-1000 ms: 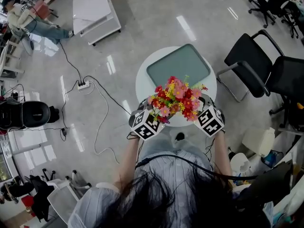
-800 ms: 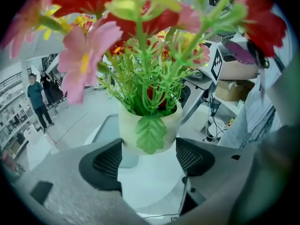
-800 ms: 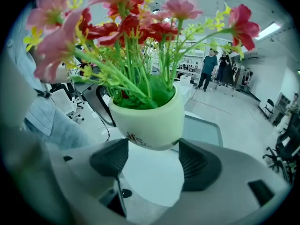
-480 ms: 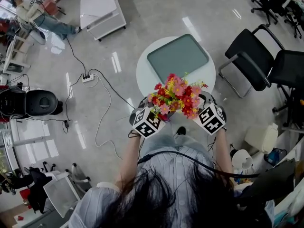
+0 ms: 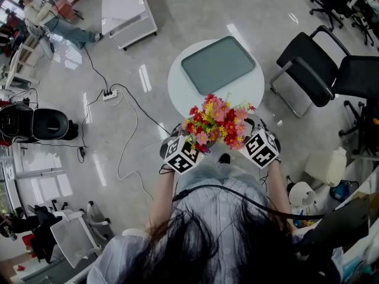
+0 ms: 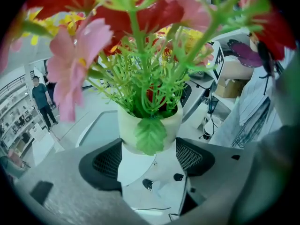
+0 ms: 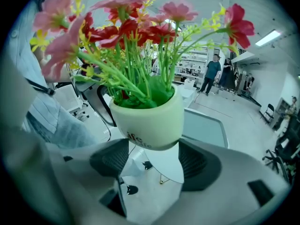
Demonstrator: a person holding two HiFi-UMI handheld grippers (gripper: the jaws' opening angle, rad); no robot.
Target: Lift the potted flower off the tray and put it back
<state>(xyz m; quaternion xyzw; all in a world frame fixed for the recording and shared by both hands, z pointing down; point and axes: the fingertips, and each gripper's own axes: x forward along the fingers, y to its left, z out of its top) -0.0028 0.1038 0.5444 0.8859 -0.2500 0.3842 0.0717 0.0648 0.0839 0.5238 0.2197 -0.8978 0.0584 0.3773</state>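
Glossy grey floor [image 5: 195,16], black chairs [image 5: 305,61]

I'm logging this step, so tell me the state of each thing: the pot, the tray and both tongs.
potted flower: upright, held in the air, clear of the tray.
tray: empty, flat on the round table.
left tongs: closed on the potted flower.
right tongs: closed on the potted flower.

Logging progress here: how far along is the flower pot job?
Done: the pot is off the tray, which sits bare. In hand: left tool and right tool both clamp the pot in the air. Left: setting it back on the tray.
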